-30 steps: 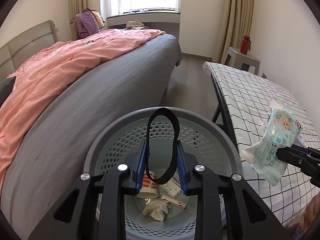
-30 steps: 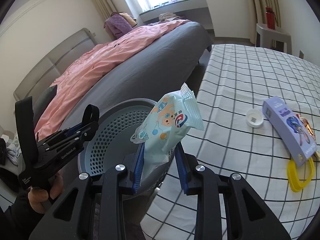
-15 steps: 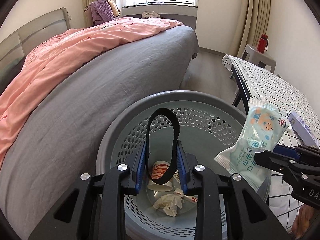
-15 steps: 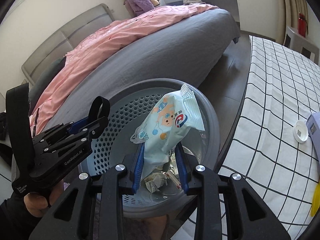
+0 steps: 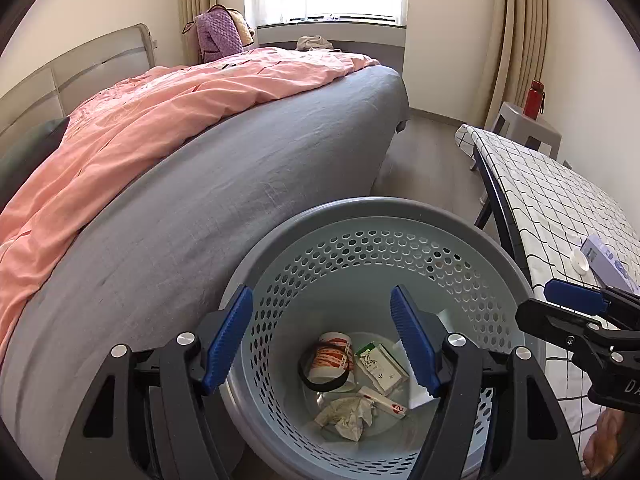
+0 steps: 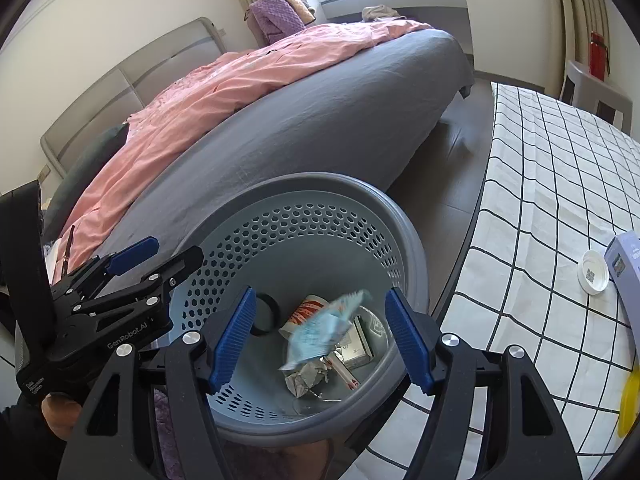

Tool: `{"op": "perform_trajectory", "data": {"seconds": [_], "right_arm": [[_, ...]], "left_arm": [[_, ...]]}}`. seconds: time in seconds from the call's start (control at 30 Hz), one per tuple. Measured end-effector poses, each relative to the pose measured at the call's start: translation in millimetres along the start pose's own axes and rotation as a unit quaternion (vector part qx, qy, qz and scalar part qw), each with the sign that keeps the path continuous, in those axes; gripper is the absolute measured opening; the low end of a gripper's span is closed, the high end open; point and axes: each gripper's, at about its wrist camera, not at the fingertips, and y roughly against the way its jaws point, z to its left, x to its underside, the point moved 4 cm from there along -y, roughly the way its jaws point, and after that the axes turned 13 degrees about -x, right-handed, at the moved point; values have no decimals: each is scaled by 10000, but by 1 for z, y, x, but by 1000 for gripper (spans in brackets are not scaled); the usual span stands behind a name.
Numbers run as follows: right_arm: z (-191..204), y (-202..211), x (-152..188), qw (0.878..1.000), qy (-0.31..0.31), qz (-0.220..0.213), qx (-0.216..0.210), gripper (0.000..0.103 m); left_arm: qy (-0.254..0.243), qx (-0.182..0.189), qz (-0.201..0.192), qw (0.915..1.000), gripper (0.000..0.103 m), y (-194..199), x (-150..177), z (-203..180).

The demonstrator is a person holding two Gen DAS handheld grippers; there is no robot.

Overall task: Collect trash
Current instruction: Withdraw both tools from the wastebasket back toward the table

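Grey-rimmed pale blue perforated bin (image 5: 400, 248). Pink duvet (image 5: 160, 112) over grey sheet (image 5: 240, 184). White tablecloth (image 6: 560, 184), black grid. Red bottle (image 5: 535, 98). Purple bag (image 5: 218, 36). Beige curtains (image 5: 520, 20). Light blue packet (image 6: 324, 326), blurred. Yellow piece (image 6: 629, 404) at table edge. Black band (image 5: 322, 372). White cap (image 6: 595, 277).
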Motion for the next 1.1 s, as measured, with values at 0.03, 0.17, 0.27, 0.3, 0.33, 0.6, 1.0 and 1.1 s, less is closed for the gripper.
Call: {"op": "perform_trajectory", "data": {"seconds": [0.03,0.17,0.27,0.3,0.33,0.6,1.0,1.1], "right_arm": [[0,0,0,10000,6,-8,11,66],[2,1,2,10000,45,-13,50,66],[2,1,4,10000,28,-15,54,66],[2,2,4,10000,21,-15,54,66],[2,2,5,10000,17,-15,58,66],[0,10,9,9999,-18,-70,110,66],[-21,41,27,9988,-232,-196,373,69],[-29,56,33,9981,-304,-267,475,69]], "left_arm": [[17,-13,17,10000,69,0,0,1],[81,-54,23,9999,69,1,-1,4],[85,-85,12,9999,69,2,-2,4],[82,-100,3,9999,69,2,-1,4],[82,-118,-3,9999,70,2,-1,5],[112,-137,19,9998,70,3,1,5],[17,29,16,10000,70,12,6,-9],[-63,107,-1,9999,70,18,9,-17]]}}
